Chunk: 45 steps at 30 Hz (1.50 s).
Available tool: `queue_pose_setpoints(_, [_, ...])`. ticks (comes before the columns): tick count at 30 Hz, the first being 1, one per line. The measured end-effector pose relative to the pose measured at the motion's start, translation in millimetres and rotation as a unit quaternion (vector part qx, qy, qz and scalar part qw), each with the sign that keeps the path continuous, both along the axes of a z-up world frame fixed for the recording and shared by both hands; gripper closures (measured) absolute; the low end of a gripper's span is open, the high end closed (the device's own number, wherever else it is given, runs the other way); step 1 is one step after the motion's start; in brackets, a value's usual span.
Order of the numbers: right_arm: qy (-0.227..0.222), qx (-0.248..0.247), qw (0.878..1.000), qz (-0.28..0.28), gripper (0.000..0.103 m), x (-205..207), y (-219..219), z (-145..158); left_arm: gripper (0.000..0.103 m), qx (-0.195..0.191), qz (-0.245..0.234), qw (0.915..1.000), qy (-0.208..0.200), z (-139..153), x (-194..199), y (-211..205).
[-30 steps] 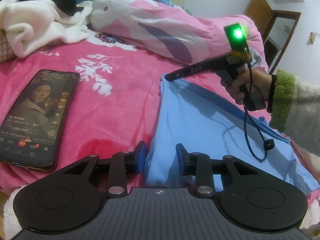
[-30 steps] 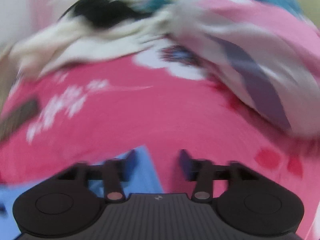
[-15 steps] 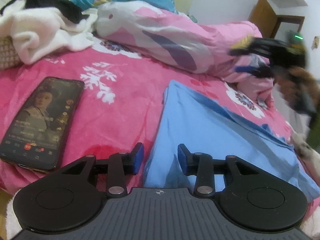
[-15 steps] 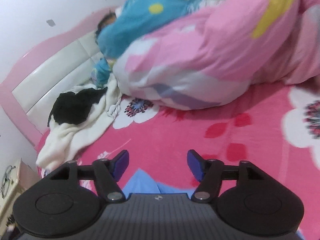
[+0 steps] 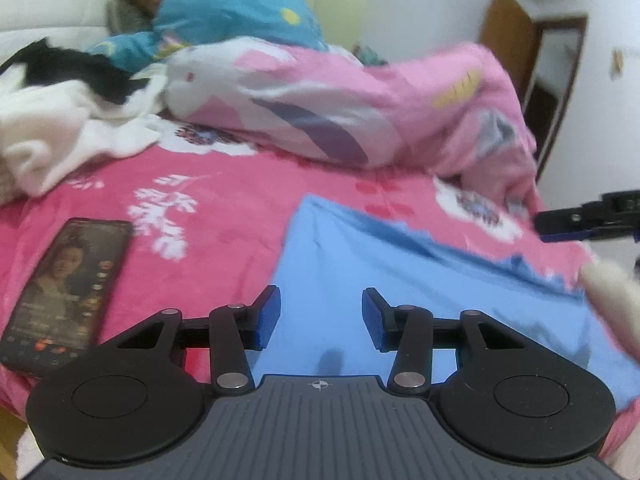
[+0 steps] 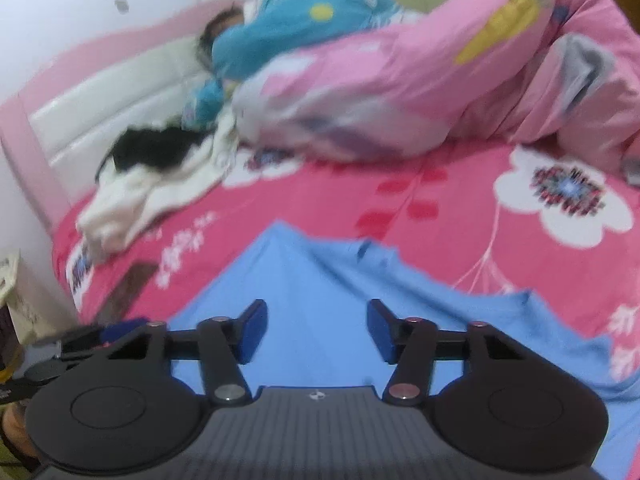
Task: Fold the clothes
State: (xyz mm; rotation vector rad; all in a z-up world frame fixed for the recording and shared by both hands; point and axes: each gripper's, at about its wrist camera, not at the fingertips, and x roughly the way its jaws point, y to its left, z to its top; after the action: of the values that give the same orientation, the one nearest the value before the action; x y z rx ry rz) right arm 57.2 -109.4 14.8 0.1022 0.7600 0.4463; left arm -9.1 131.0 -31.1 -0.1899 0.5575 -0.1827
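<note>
Two claws spread above a blue garment on the bed.
Blue garment [image 5: 400, 264] lies flat on the pink floral bed [image 5: 224, 200]; a phone [image 5: 66, 292] rests to its left, a white-and-black clothes pile [image 5: 60, 120] and pink quilt [image 5: 360, 112] beyond. Left claw [image 5: 320, 316] and right claw [image 6: 316, 330] hover over the garment, fingers apart, gripping nothing.

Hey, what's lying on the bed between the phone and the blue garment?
Nothing: in the left wrist view, only bare pink floral bedsheet separates the phone from the blue garment.
</note>
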Motion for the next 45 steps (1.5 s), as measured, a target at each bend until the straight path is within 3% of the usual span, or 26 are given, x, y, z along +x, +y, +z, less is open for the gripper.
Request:
queue_pose_setpoints(4, [0.038, -0.020, 0.999, 0.007, 0.059, 16.0, 16.3, -31.9, 0.059, 0.023, -0.002, 0.9994, 0.028, -14.0, 3.0, -9.0])
queue_pose_setpoints(10, [0.081, -0.054, 0.995, -0.012, 0.061, 74.9, 19.5, -75.5, 0.059, 0.014, -0.004, 0.9991, 0.041, -24.4, 1.7, -1.6])
queue_pose_setpoints(12, [0.069, -0.074, 0.995, -0.018, 0.061, 97.4, 19.9, -82.3, 0.059, 0.014, -0.007, 0.9990, 0.041, -25.5, 1.2, -0.6])
queue_pose_setpoints(14, [0.069, -0.061, 0.995, -0.033, 0.061, 125.0, 14.6, -85.8, 0.059, 0.015, -0.009, 0.9990, 0.040, -25.8, 1.3, -0.8])
queue_pose_setpoints(17, [0.048, -0.080, 0.992, -0.080, 0.061, 156.5, 7.0, -83.7, 0.059, 0.015, -0.011, 0.9990, 0.040, -26.0, 1.2, -0.7])
queue_pose_setpoints(19, [0.057, -0.029, 0.992, -0.112, 0.061, 167.7, -11.2, -78.0, 0.059, 0.013, -0.011, 0.9991, 0.040, -26.0, 1.5, 0.0])
queue_pose_setpoints(21, [0.050, 0.020, 0.991, -0.126, 0.060, 161.2, -30.4, -64.0, 0.059, 0.011, -0.011, 0.9991, 0.040, -25.8, 1.3, 0.8])
queue_pose_setpoints(24, [0.012, 0.047, 0.990, -0.136, 0.058, 126.1, -61.5, -26.8, 0.059, 0.009, -0.011, 0.9991, 0.041, -25.6, 1.9, 1.4])
queue_pose_setpoints(32, [-0.050, -0.015, 0.981, -0.189, 0.056, 5.8, -156.8, 43.5, 0.058, 0.007, -0.007, 0.9989, 0.046, -24.8, 3.4, 0.7])
queue_pose_setpoints(35, [-0.023, -0.053, 0.980, -0.191, 0.056, -13.6, -179.0, 37.0, 0.058, 0.005, -0.002, 0.9987, 0.050, -24.1, 4.2, -0.3])
queue_pose_setpoints(39, [0.006, -0.104, 0.984, -0.146, 0.056, -13.1, -180.7, 9.8, 0.058, 0.011, 0.006, 0.9986, 0.051, -24.2, 4.8, -3.7])
queue_pose_setpoints(42, [-0.010, -0.163, 0.983, -0.084, 0.057, -7.3, -163.4, -8.7, 0.058, 0.025, 0.008, 0.9983, 0.051, -24.2, 5.2, -7.8])
queue_pose_setpoints(45, [-0.036, -0.221, 0.974, -0.021, 0.060, -0.6, -136.1, -24.9, 0.058, 0.034, 0.011, 0.9980, 0.053, -23.5, 5.6, -10.3])
